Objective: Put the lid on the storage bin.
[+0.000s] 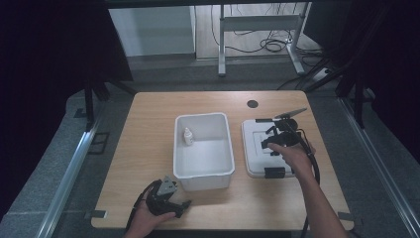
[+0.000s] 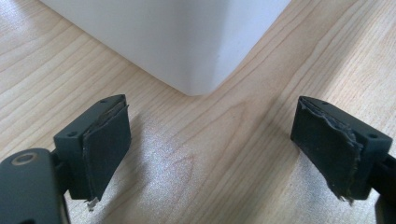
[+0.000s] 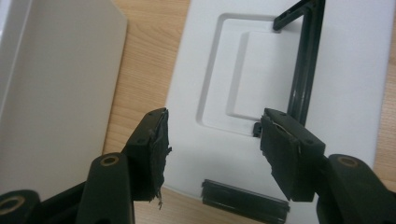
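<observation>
A white plastic bin [image 1: 229, 148] stands mid-table with a small white bottle [image 1: 188, 136] upright inside by its left wall. To its right lies the white lid [image 1: 255, 163], flat, with a black handle [image 3: 303, 70] and a black latch [image 3: 243, 200] at its near edge. My right gripper [image 1: 273, 144] hovers over the lid, and its jaws [image 3: 212, 149] stand open with only the lid's recessed panel beneath them. My left gripper [image 1: 176, 201] rests near the table's front edge, open [image 2: 210, 149], facing the bin's corner [image 2: 191, 70] with bare wood between its pads.
The wooden table [image 1: 148, 148] has a dark round hole [image 1: 252, 104] at the back right. In the right gripper view the bin's wall [image 3: 60, 93] stands just left of the lid. A metal frame and cables [image 1: 262, 29] lie on the floor beyond.
</observation>
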Demonstrator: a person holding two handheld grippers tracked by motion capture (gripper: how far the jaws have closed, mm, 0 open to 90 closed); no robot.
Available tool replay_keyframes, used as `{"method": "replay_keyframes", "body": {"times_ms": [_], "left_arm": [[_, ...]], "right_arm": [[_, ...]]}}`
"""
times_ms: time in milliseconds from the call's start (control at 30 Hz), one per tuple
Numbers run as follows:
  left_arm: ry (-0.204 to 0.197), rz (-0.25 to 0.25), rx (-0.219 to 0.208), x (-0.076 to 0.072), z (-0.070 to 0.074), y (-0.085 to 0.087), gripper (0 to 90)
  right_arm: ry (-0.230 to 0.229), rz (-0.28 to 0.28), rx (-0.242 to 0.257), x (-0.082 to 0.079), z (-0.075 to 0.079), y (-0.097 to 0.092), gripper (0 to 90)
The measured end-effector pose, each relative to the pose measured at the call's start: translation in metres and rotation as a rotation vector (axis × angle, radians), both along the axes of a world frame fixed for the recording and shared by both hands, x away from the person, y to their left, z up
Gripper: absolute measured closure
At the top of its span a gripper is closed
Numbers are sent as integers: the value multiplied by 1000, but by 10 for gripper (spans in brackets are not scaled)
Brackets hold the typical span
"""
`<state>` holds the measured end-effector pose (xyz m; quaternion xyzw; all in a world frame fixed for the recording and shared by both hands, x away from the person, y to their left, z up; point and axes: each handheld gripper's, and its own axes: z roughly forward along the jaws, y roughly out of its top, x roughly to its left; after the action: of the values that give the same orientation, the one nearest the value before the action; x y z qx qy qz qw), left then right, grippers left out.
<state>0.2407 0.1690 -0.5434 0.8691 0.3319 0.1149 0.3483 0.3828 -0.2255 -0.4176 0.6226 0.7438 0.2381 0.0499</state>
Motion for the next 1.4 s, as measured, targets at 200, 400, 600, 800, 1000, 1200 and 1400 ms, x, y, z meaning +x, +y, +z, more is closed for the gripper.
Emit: {"method": "replay_keyframes", "body": {"times_ms": [200,400,600,800,1000,1200,1400], "left_arm": [[0,0,0,0,0,0,119],[0,0,0,0,0,0,119],[0,0,0,0,0,0,118],[0,-2,0,0,0,0,118],[-1,-1,-1,1,0,0,118],[-1,-2,-2,1,0,0,118],[-1,-3,-2,1,0,0,117]], "right_arm": [[3,-6,-4,4,3,-3,440],[15,2,-10,11,2,-8,458],[12,-10,4,15,4,-12,478],[14,-27,14,21,5,-21,490],[25,-41,7,28,5,-26,512],[58,-47,-36,46,-4,-29,573],[106,-55,-36,60,-20,-37,618]]}}
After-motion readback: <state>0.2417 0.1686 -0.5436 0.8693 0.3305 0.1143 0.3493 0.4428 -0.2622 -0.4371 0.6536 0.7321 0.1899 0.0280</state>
